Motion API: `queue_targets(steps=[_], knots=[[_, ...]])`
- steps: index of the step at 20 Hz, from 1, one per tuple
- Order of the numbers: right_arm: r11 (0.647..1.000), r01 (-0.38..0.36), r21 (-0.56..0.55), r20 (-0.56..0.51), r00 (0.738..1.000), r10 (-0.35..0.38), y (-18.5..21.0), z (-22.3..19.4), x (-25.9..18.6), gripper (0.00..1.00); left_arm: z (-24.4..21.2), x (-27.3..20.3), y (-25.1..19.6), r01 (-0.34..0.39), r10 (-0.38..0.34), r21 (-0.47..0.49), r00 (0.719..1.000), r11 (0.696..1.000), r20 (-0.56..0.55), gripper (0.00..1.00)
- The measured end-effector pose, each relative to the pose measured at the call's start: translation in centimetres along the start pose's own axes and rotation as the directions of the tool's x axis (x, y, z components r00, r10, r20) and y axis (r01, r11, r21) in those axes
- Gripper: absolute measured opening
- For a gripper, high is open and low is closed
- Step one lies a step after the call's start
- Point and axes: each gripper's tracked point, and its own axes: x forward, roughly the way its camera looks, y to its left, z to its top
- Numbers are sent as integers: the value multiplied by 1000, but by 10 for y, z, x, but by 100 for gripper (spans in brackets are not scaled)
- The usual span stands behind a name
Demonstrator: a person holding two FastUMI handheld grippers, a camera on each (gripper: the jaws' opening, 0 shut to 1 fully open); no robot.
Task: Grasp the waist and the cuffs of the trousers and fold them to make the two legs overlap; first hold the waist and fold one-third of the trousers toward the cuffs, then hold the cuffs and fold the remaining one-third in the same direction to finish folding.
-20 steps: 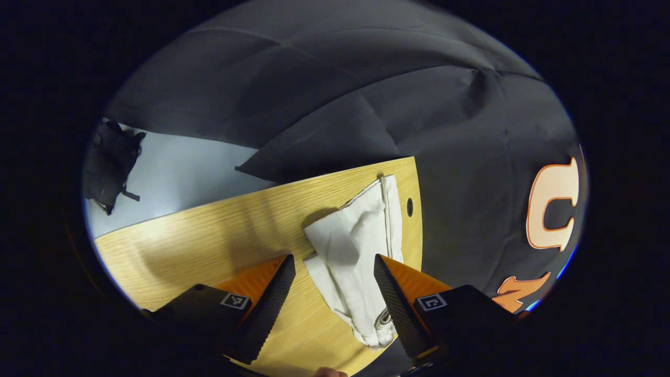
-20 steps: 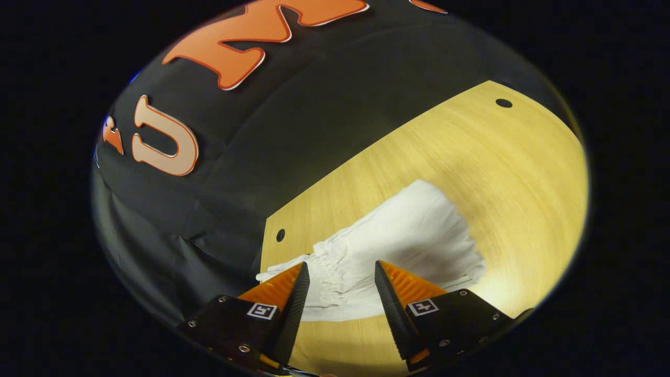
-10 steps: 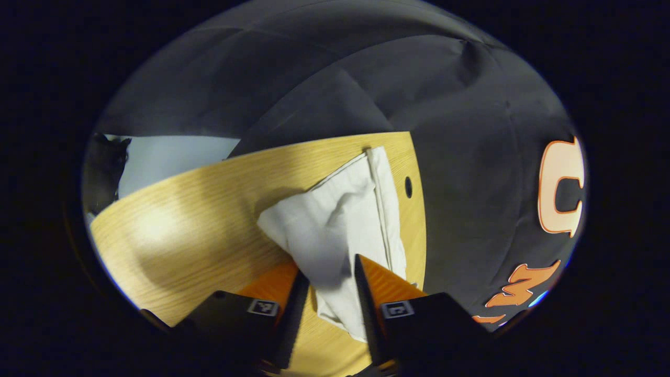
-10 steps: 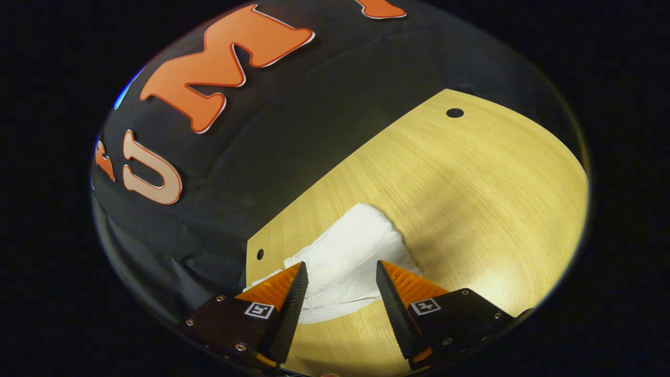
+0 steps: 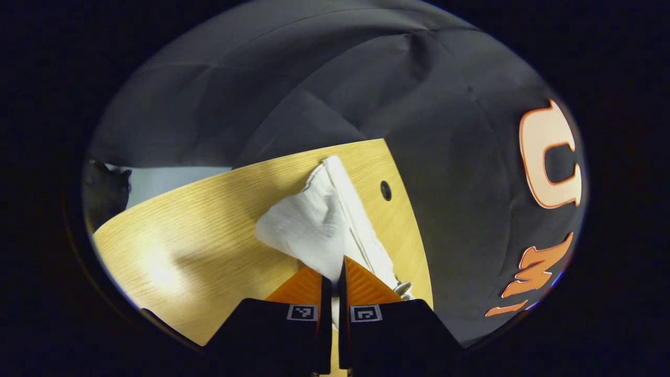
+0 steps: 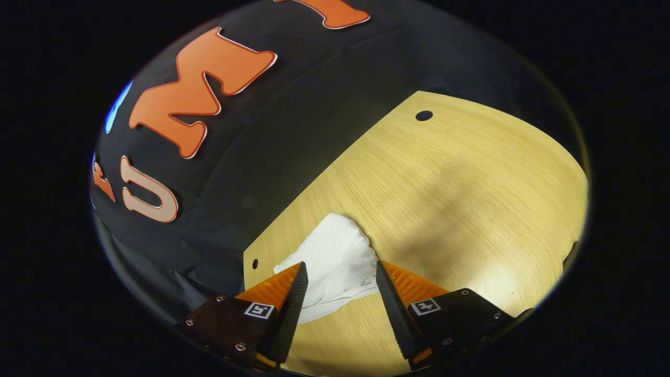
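The left gripper [image 5: 335, 275] is clamped on the white trousers [image 5: 319, 220] at 12 o'clock, while the right gripper [image 6: 339, 272] hangs spread apart above them on the wooden table [image 6: 460, 188].

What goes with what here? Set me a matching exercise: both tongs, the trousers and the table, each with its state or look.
Things:
1. left tongs
2. right tongs
3. trousers
4. table

States:
A. open, with cloth showing between the fingers
B. white, bunched up
C. pale wood with a small round hole
D. shut on the cloth

Pairs: 1-D, 2-A, 3-B, 4-C.
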Motion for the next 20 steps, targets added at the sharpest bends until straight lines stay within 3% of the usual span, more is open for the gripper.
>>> queue_targets(steps=[3, 7, 12, 20], knots=[[998, 10, 54, 21, 1000, -11, -22, 11, -8, 80, -2, -6, -47, 42, -42, 12, 999, 999, 21, 9], [996, 16, 82, 52, 998, -21, -46, 29, -21, 79, -6, -18, -104, 74, -79, 99, 996, 992, 47, 9], [992, 17, 124, 82, 996, -28, -72, 47, -37, 79, -34, -20, -166, 112, -119, 144, 992, 983, 41, 9], [988, 30, 150, 85, 995, -43, -109, 52, -49, 79, -135, 21, -250, 106, -99, 236, 994, 966, -40, 9]])
